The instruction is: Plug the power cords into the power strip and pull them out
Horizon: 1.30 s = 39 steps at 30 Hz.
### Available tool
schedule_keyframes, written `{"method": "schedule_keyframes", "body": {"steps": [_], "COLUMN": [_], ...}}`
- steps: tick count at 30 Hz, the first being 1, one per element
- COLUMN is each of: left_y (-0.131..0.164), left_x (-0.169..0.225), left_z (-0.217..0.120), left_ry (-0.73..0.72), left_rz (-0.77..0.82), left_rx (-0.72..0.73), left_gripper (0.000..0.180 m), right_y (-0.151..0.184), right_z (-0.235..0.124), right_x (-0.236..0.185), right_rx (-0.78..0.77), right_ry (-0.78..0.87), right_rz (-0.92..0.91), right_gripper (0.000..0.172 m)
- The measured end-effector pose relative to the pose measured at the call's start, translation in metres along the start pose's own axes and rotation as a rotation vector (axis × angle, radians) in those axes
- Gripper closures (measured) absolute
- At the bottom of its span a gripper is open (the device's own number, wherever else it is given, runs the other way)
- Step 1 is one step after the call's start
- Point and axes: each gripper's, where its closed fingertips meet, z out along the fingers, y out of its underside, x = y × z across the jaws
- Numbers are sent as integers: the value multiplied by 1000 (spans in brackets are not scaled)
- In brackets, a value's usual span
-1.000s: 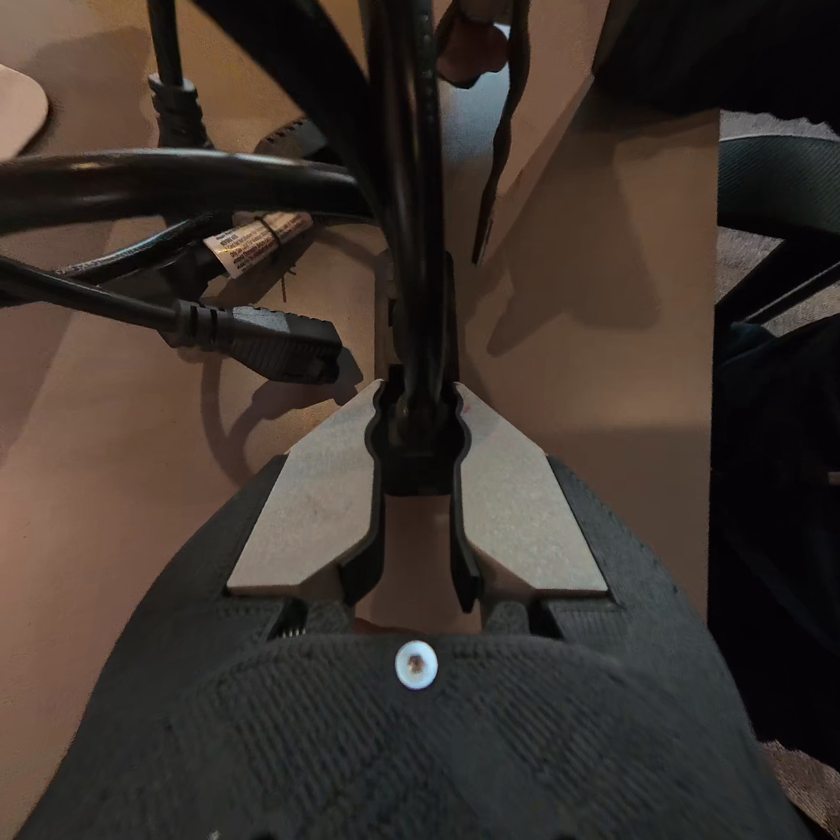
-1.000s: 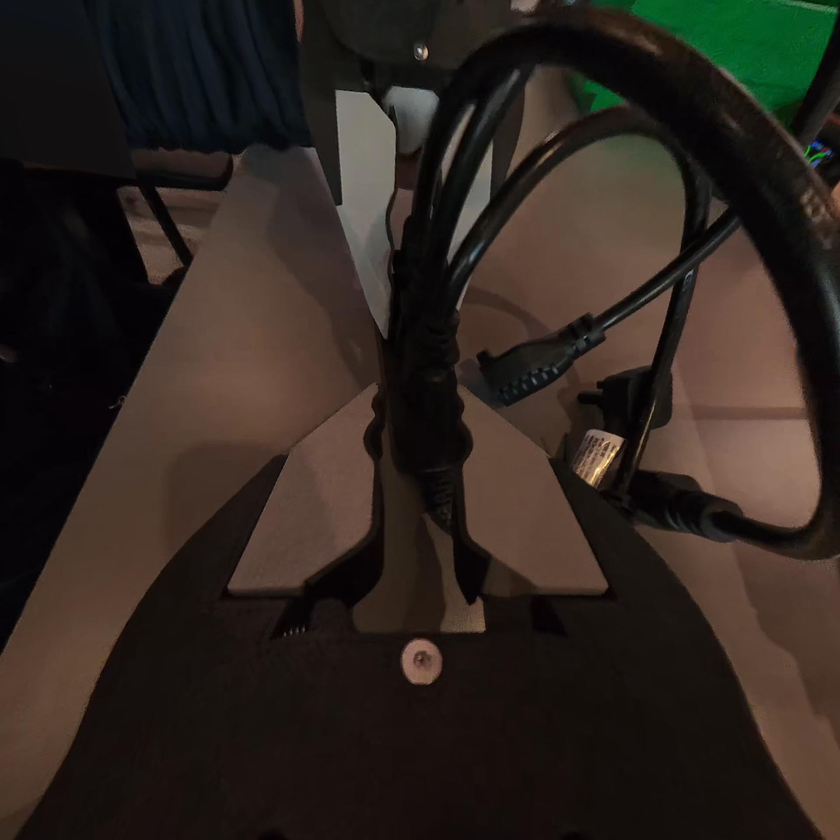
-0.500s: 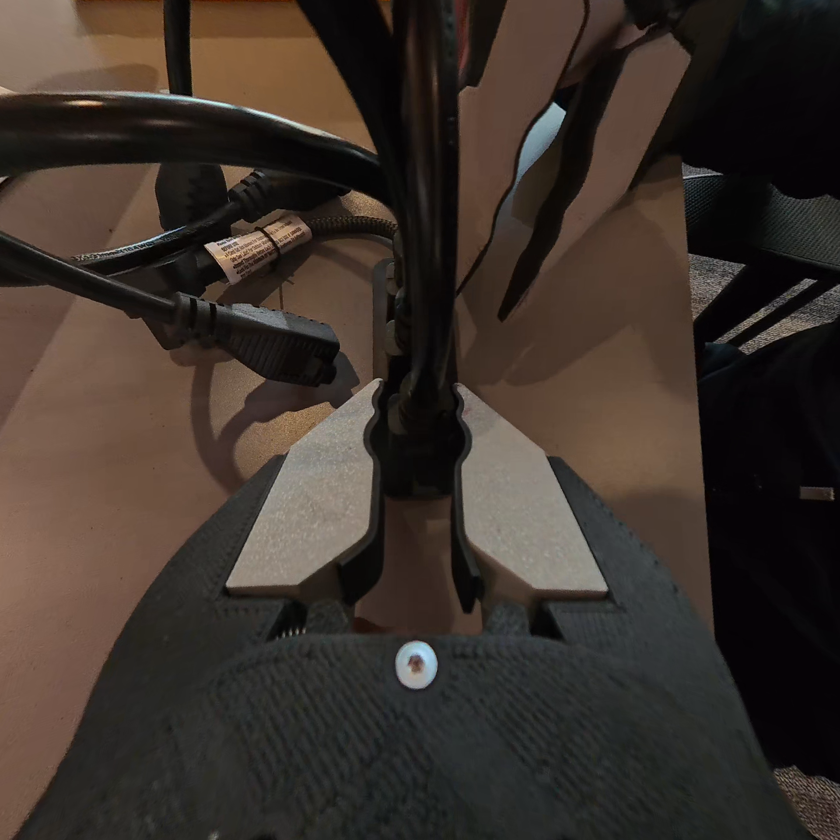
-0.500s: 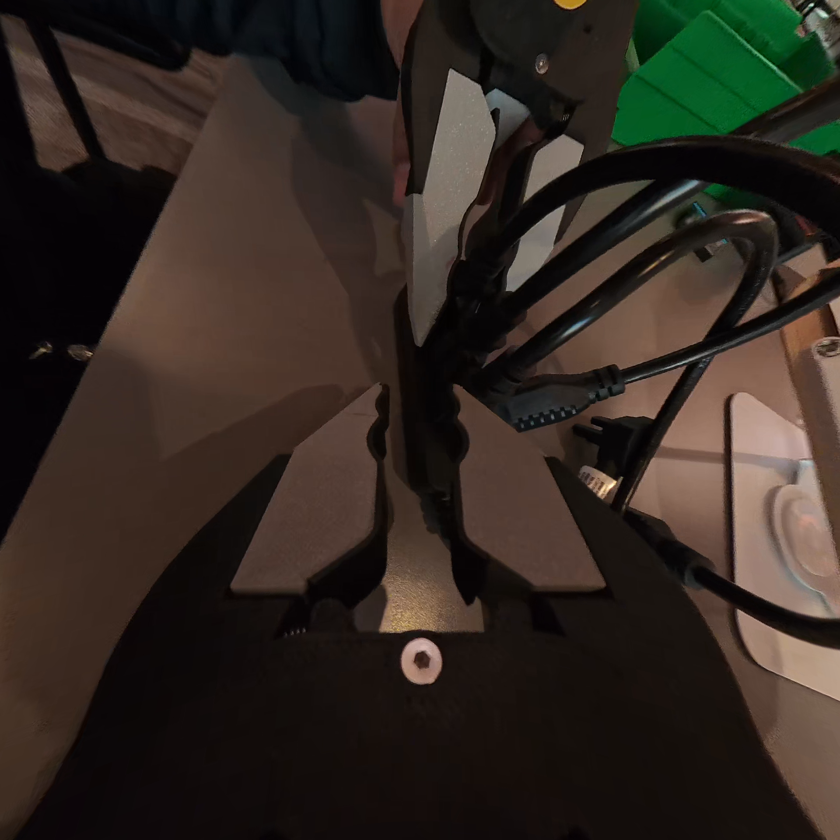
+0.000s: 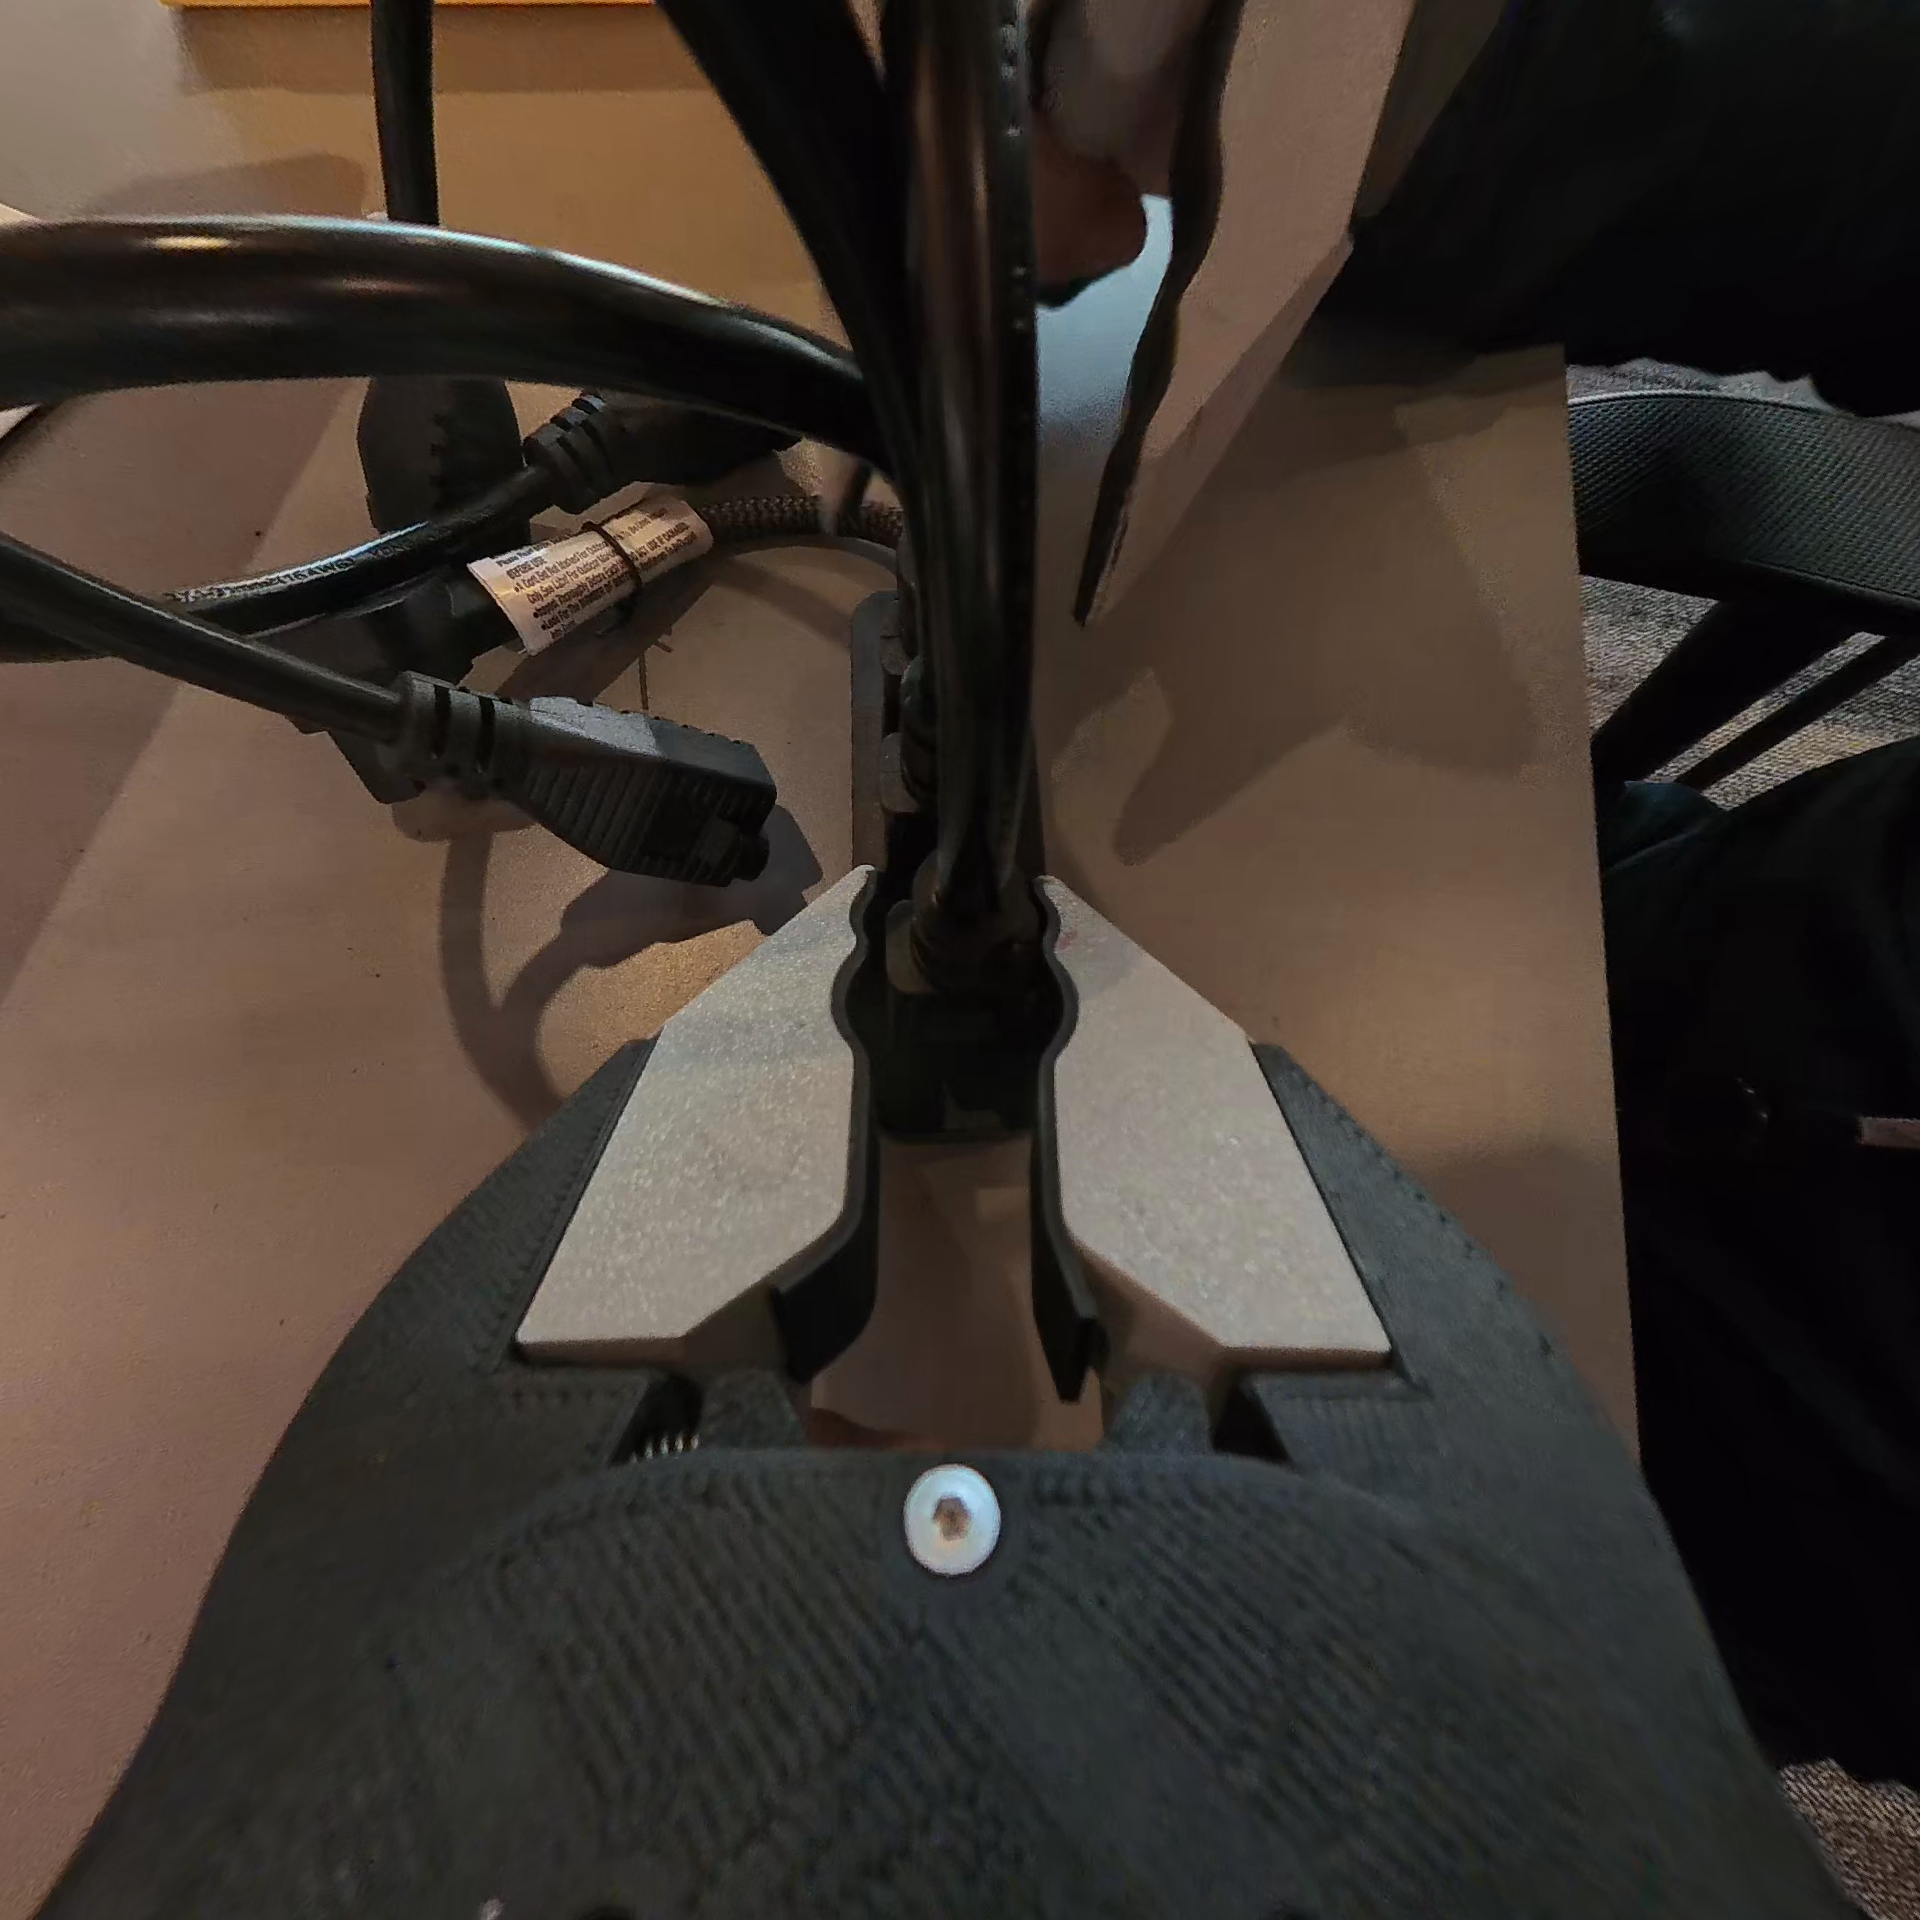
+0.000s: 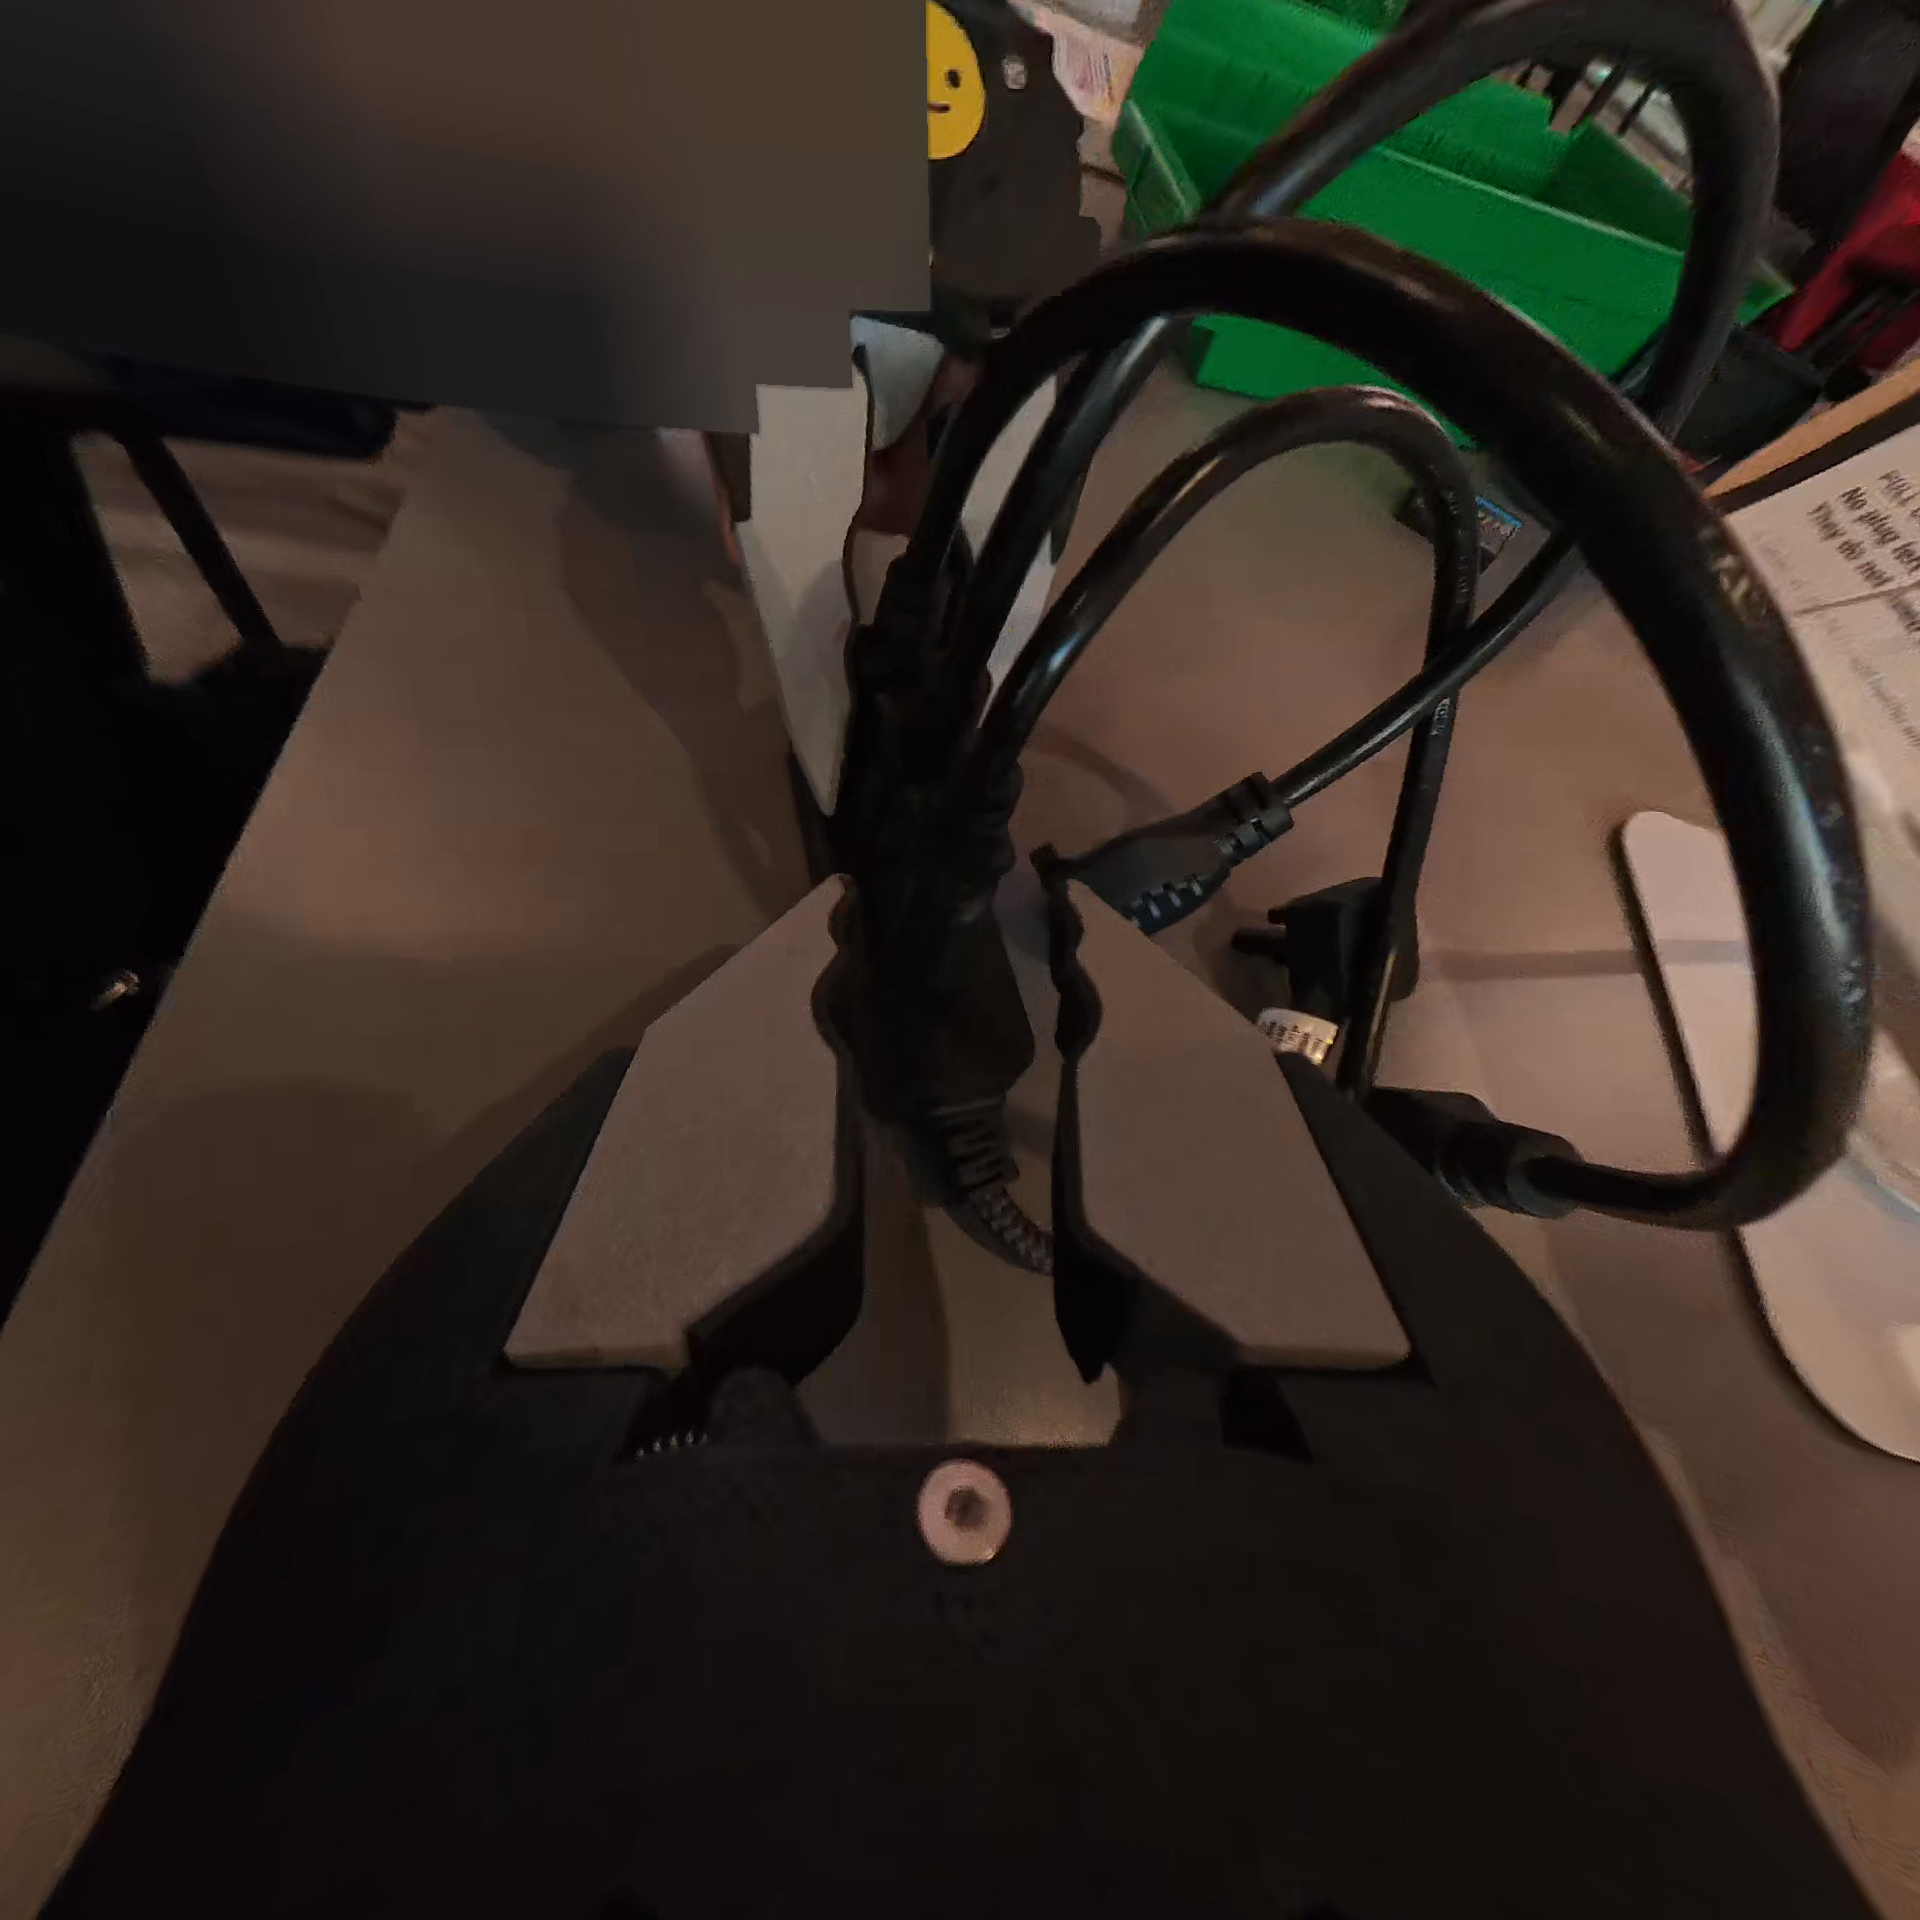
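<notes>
Bare desk point(image 5: 1351, 831) lies open R of the power strip point(image 5: 871, 727), out to the desk edge; L side is crowded w/ looping black cords point(image 5: 416, 312), a loose connector point(image 5: 634, 800) and a tagged plug point(image 5: 592, 571); overhead, cord arches point(image 6: 1558, 436) block a straight drop; green bins point(image 6: 1455, 208) sit behind.

- The table point(image 5: 260, 1039) is seen as a smooth, matt, tan surface; fine speckling is shown where light falls
- The power cords point(image 5: 416, 301) are sheathed in black, smooth, slightly glossy rubber or plastic; a ribbed matt plug point(image 5: 634, 790) is moulded at one end
- A woven cloth sleeve is shown on one cable point(image 5: 790, 516); a white paper label point(image 5: 592, 569) is wrapped nearby
- The left gripper point(image 5: 956, 914) is built of rough, ridged black plastic; its fingers point(image 5: 727, 1122) are faced in grainy matt grey
- The bins point(image 6: 1455, 208) are seen as green plastic
</notes>
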Motion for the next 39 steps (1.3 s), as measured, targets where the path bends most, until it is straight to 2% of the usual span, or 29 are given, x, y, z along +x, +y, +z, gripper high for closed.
{"method": "schedule_keyframes", "body": {"steps": [3, 5, 6, 8, 33, 39], "left_y": [0, 0, 0, 0, 0, -1], "left_x": [0, 0, 0, 0, 2, 2], "left_z": [0, 0, 0, 0, -1, 1], "left_ry": [-3, -4, -4, -4, 28, 19], "left_rz": [3, 4, 5, 5, -7, 3], "left_rx": [0, 0, 0, 0, 3, 4], "left_gripper": [155, 155, 155, 155, 156, 155], "right_y": [10, 14, 16, 16, 6, 2], "right_z": [16, 23, 25, 27, 37, 35], "right_x": [0, -7, -8, -8, -14, -13], "right_rx": [-28, -37, -53, -60, -45, -14], "right_ry": [-84, -170, -201, -225, -260, -216], "right_rz": [89, 126, 139, 143, 198, 163], "right_gripper": [129, 136, 145, 149, 150, 150]}}
